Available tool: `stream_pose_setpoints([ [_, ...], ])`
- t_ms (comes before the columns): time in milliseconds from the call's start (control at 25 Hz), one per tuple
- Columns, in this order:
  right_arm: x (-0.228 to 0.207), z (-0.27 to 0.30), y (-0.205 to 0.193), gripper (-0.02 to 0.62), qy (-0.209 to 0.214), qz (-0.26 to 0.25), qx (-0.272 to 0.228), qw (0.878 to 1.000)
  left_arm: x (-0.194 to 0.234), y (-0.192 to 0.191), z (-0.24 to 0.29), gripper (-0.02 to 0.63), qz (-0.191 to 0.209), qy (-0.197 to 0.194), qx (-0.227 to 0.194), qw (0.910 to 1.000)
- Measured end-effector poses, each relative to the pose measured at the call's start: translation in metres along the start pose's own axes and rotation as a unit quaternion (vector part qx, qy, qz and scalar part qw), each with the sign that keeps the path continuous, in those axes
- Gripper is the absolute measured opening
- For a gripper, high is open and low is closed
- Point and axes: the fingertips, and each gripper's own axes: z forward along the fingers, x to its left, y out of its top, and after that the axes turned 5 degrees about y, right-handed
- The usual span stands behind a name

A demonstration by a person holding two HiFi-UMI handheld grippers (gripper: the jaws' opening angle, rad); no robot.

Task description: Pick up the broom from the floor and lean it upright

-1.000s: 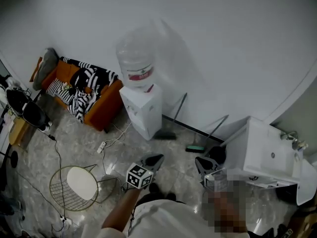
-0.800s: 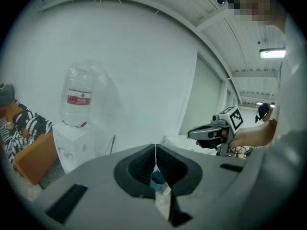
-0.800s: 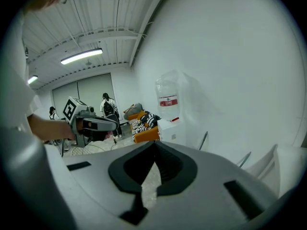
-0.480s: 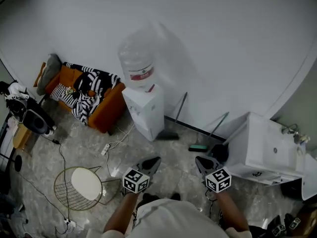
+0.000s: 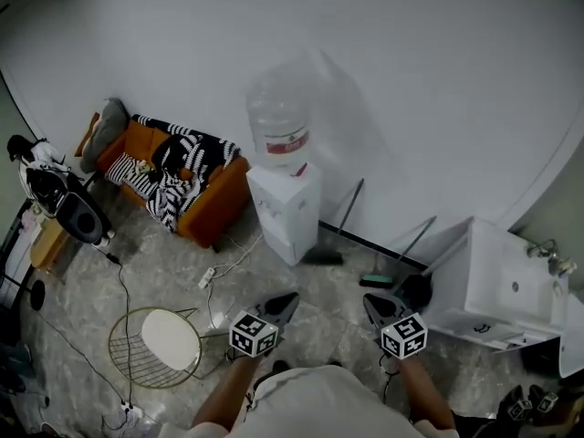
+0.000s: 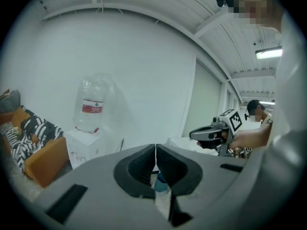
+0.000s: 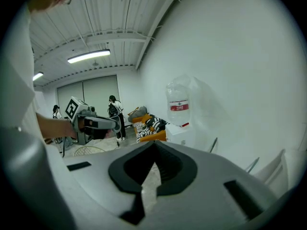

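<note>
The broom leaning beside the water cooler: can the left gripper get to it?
Probably yes: only bare floor lies between the left gripper and the broom. Its jaws are shut, so they would have to open first.

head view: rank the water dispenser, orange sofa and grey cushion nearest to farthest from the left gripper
1. Water dispenser, straight ahead of the left gripper, against the wall.
2. Orange sofa, further left along the wall.
3. Grey cushion, at the sofa's far left end.
</note>
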Motion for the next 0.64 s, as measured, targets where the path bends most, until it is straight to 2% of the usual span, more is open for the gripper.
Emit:
stream_pose_setpoints([
  [400,0.022,0.016,0.0,0.0,0.011,-0.028,0.018,0.999,0.012,-0.008,-0.007,0.01,-0.013,0.002,-0.006,0.9999],
  [640,0.013,0.017,0.006,0.0,0.007,-0.028,0.015,0.999,0.014,-0.006,-0.001,0.01,-0.016,-0.001,-0.007,0.9999],
])
